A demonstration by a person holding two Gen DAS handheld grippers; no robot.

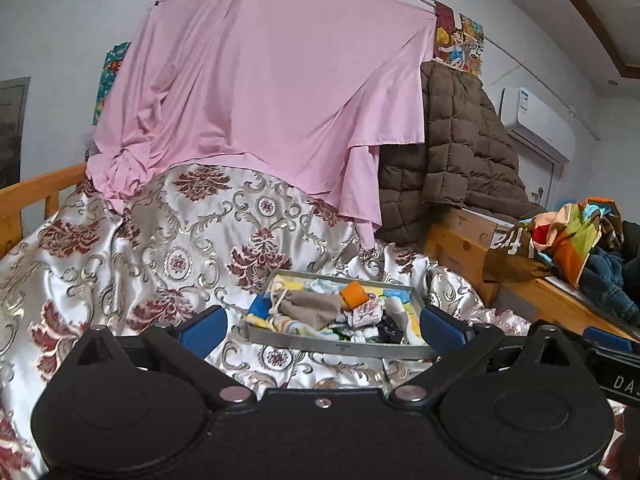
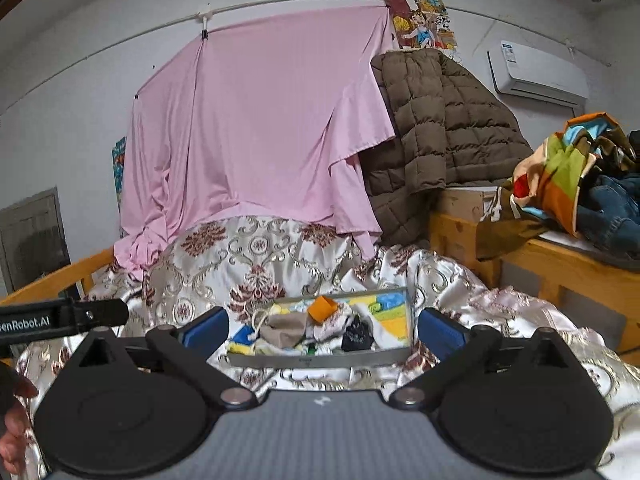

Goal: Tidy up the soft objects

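Observation:
A grey tray (image 1: 336,347) (image 2: 320,359) lies on the patterned bedspread, filled with a heap of small soft items: a beige drawstring pouch (image 1: 308,307) (image 2: 285,329), an orange roll (image 1: 354,295) (image 2: 323,309), a black sock (image 2: 356,338) and several pale socks. My left gripper (image 1: 323,325) hovers just short of the tray's near rim, open and holding nothing. My right gripper (image 2: 323,330) hangs likewise before the tray, open and holding nothing. Blue pads (image 1: 202,330) (image 2: 440,330) frame the tray on both sides.
A satin floral bedspread (image 1: 160,248) covers the bed. A pink sheet (image 1: 260,92) hangs behind from a line, beside a brown quilted coat (image 1: 460,152). A wooden cabinet (image 2: 560,272) at right carries colourful cloth and denim. A wooden bed rail (image 1: 28,200) runs at left.

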